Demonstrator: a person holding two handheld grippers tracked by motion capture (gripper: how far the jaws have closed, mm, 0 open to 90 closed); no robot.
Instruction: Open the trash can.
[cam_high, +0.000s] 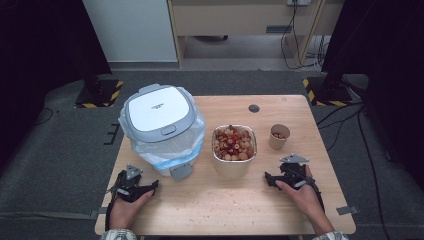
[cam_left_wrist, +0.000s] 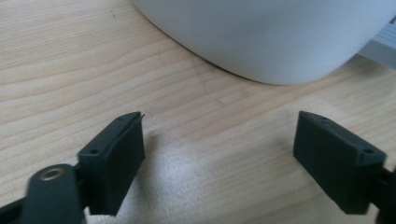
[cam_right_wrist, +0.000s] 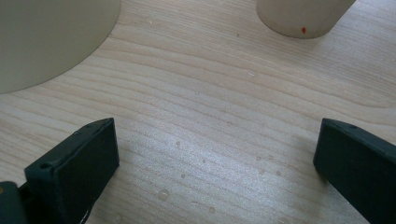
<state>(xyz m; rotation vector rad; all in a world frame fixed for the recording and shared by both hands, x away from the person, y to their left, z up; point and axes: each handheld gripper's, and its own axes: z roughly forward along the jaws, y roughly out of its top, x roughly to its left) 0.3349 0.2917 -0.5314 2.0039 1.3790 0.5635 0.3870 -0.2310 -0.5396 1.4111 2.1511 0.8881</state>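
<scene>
Nothing looks started. The table (cam_high: 280, 107) carries a lidded white bin (cam_high: 161, 127) at ten o'clock, a food-filled bowl (cam_high: 233, 150) at centre, and a small cup (cam_high: 279, 136) at two o'clock. The left gripper (cam_high: 134, 186) and right gripper (cam_high: 286, 177) rest with jaws spread, holding nothing.

bowl (cam_high: 234, 150): full of snacks, table centre | bin (cam_high: 161, 127): lid closed, left

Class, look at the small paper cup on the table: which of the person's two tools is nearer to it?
The right tool. It sits just in front of the small paper cup, slightly to its left. The left tool is far across the table, beyond the food bowl, beside the white bin.
</scene>
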